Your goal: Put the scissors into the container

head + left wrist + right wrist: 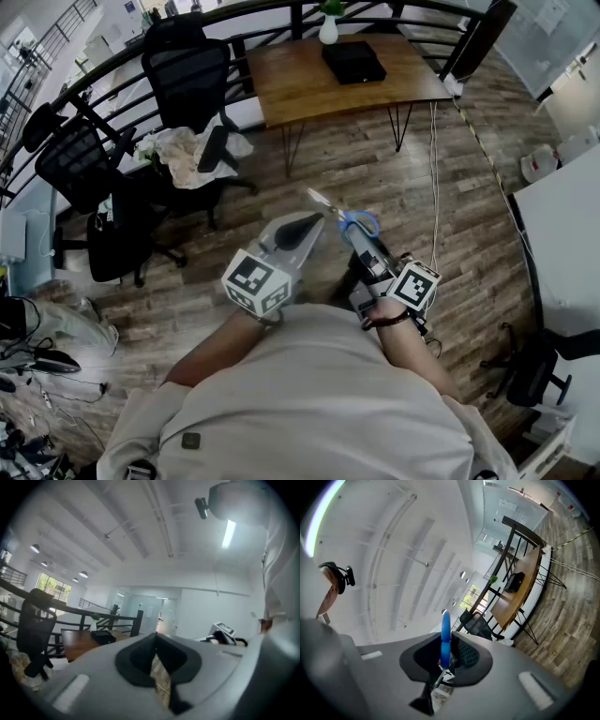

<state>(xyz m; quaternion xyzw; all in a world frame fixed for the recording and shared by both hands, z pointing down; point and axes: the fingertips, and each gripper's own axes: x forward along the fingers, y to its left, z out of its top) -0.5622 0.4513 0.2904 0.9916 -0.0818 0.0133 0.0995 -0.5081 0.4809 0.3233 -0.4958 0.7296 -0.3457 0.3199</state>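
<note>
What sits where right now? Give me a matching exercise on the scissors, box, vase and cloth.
Things:
1. scissors
2. box
3. vase
4. cloth

Places or states:
A. heaped on a chair
B. gripped in the right tongs
C. white, at the far edge of the table
D. black, flat on the table

Pairs: 1-B, 2-D, 3-C, 4-A

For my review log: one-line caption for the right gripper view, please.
Right gripper shut on blue-handled scissors; wooden table beyond.
</note>
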